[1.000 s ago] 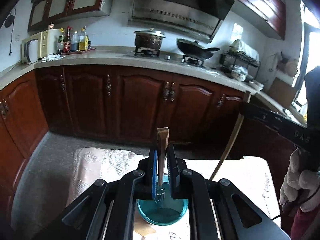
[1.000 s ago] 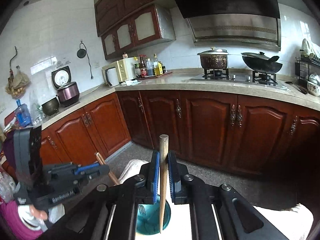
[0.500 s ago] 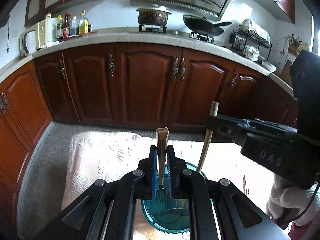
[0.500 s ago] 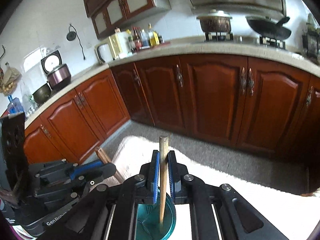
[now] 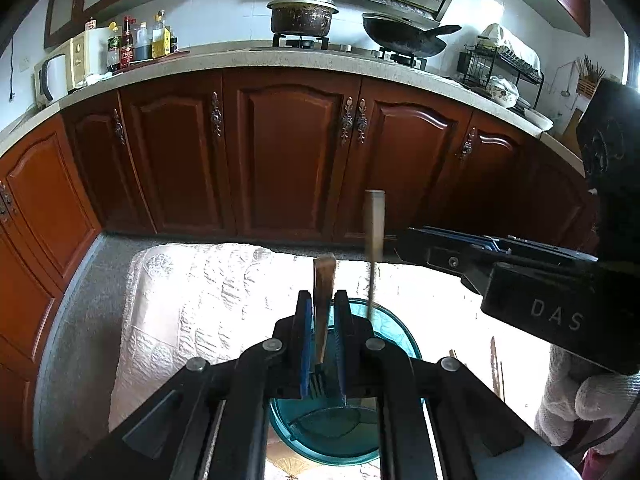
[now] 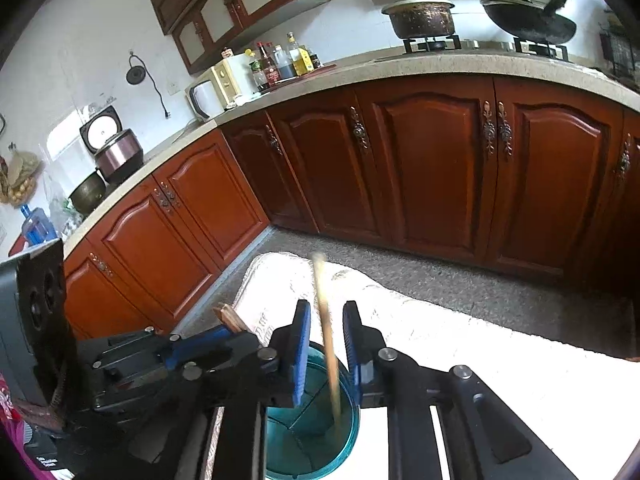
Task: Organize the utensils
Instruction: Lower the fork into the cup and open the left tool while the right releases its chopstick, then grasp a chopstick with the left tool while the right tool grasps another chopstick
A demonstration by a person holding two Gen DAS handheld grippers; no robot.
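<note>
Two utensils hang over the teal holder (image 5: 396, 344). The left tool (image 5: 320, 312) is clamped on a wooden-handled fork (image 5: 323, 280), tines down above the holder's mouth. The right tool (image 6: 326, 340) stands apart; the wooden stick (image 6: 328, 336) between its blue pads (image 6: 300, 344) looks blurred and loose, its lower end inside the holder. For the fork, I'd judge it best to keep it upright over one divided compartment, lower until the tines pass the rim, then part the tool.
</note>
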